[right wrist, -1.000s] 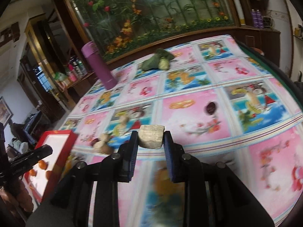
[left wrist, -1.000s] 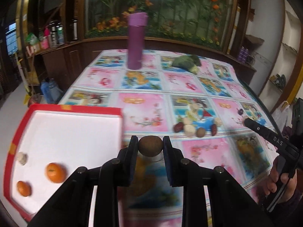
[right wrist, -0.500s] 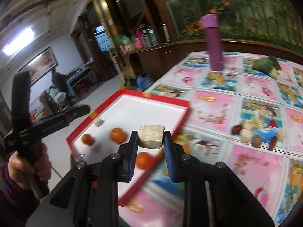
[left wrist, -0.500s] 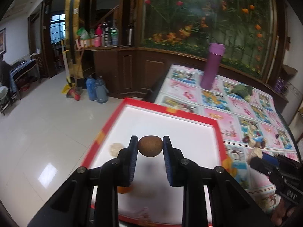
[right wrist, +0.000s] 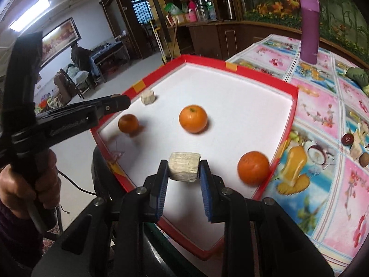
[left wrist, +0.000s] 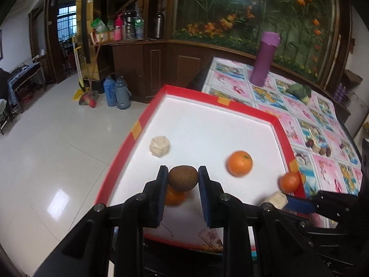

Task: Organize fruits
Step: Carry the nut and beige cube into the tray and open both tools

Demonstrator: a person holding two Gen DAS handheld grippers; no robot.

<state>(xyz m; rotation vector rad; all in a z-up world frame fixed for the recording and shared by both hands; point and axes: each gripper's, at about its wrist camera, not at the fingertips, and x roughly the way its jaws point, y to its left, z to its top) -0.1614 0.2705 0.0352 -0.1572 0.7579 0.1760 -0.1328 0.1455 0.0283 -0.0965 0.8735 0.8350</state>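
Three oranges (right wrist: 193, 118) and a pale chunk (right wrist: 147, 97) sit in the red tray (right wrist: 260, 78). The left gripper (left wrist: 182, 180) squeezes a brown fruit (left wrist: 183, 177) and the right gripper (right wrist: 184, 168) squeezes a pale block (right wrist: 184, 166), both over the tray. More fruits (right wrist: 355, 145) wait far right.

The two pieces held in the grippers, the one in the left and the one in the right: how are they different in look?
The brown fruit in the left gripper is round, smooth and dark; the pale block in the right gripper is boxy, with flat faces and a fibrous, cream surface. Both are clamped between blue pads above the red-rimmed white tray, off its floor.
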